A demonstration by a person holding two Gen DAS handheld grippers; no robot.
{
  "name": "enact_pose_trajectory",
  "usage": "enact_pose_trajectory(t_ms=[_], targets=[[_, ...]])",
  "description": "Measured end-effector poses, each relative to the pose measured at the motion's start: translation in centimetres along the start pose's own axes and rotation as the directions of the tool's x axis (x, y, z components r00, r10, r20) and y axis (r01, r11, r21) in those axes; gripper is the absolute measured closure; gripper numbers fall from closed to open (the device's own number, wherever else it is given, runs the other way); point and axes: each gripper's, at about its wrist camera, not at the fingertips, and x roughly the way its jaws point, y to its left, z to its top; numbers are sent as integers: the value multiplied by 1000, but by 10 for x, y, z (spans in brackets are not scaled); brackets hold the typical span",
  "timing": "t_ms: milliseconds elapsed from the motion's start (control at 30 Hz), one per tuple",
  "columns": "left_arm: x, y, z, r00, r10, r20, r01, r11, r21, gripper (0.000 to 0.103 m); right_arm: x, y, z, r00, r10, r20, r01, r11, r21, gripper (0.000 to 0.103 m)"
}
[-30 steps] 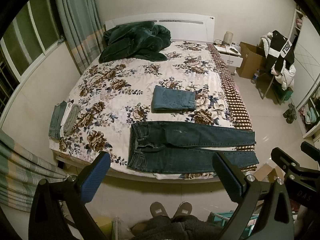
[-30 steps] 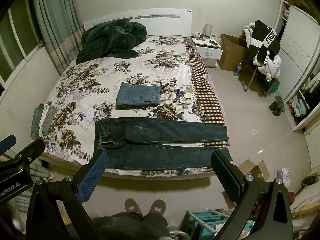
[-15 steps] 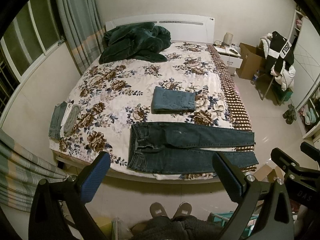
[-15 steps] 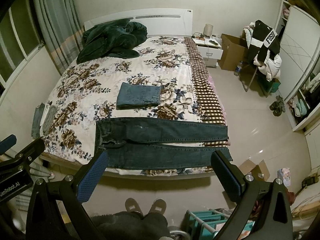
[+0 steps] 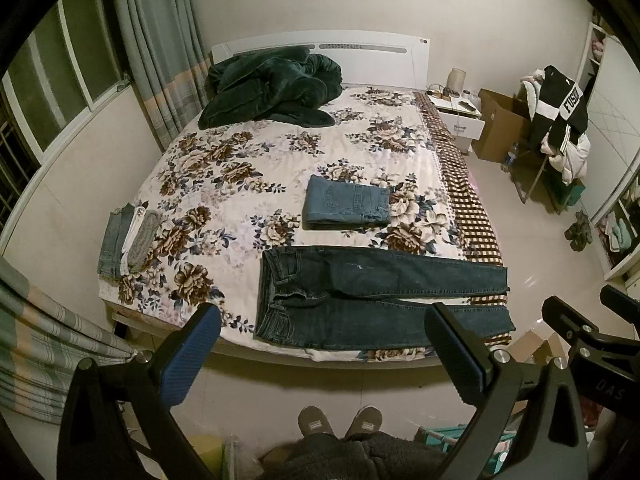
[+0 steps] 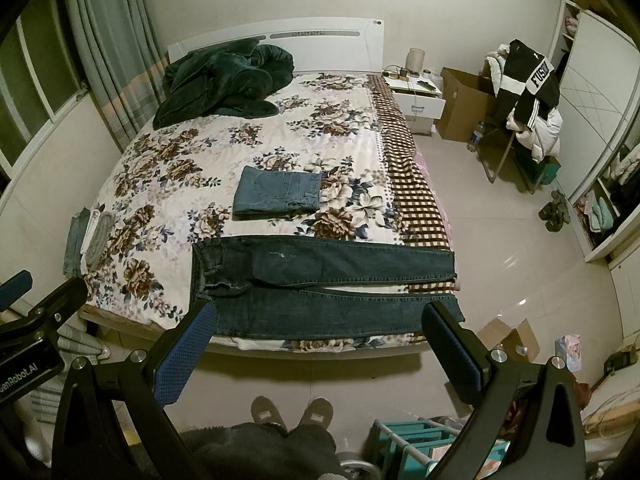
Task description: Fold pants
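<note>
Dark blue jeans (image 5: 372, 296) lie flat along the near edge of the bed, waist to the left, legs stretched to the right; they also show in the right wrist view (image 6: 320, 280). A lighter blue folded pair (image 5: 347, 204) sits behind them mid-bed, also in the right wrist view (image 6: 278, 193). My left gripper (image 5: 320, 354) is open and empty, held above the floor short of the bed. My right gripper (image 6: 316, 354) is open and empty at the same distance.
The bed (image 5: 224, 184) has a floral cover with a dark green blanket (image 5: 272, 88) at the head. Small folded clothes (image 5: 128, 240) lie at its left edge. A nightstand (image 5: 456, 116), cardboard box and clothes-laden chair (image 5: 556, 120) stand right. My slippers (image 5: 340, 424) are below.
Both views have shifted very slightly; the grippers stay open and the jeans have not moved.
</note>
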Motion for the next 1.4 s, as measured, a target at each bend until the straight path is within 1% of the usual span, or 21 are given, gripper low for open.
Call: enact_pose_trajectory(t_ms=[733, 767, 833, 1100, 1167, 1300, 1400], targets=[[0, 1, -1, 1000, -1, 4, 1, 1000, -1, 0, 0, -1, 0, 1000, 4, -2, -4, 1000, 2, 0], [0, 1, -2, 1000, -1, 5, 1, 1000, -1, 0, -7, 8, 4, 1000, 6, -3, -6, 1000, 3, 0], [0, 1, -2, 1000, -1, 5, 1, 1000, 0, 0, -9, 11, 7, 1000, 5, -3, -5, 1000, 2, 0], [-3, 2, 0, 1000, -2, 4, 2, 1000, 0, 0, -8, 11, 6, 1000, 7, -5, -7, 1000, 3, 0], [-8, -6, 15, 1000, -2, -2, 2, 1000, -3, 0, -10, 21, 10, 1000, 10, -10, -10, 1000, 3, 0], [-9, -14, 23, 1000, 3, -1, -3, 1000, -3, 0, -11, 24, 12, 1000, 9, -21, -9, 1000, 9, 0], [2, -18, 33, 999, 31, 19, -30, 999, -20, 0, 11, 22, 0, 1000, -5, -21, 5, 1000, 29, 0]])
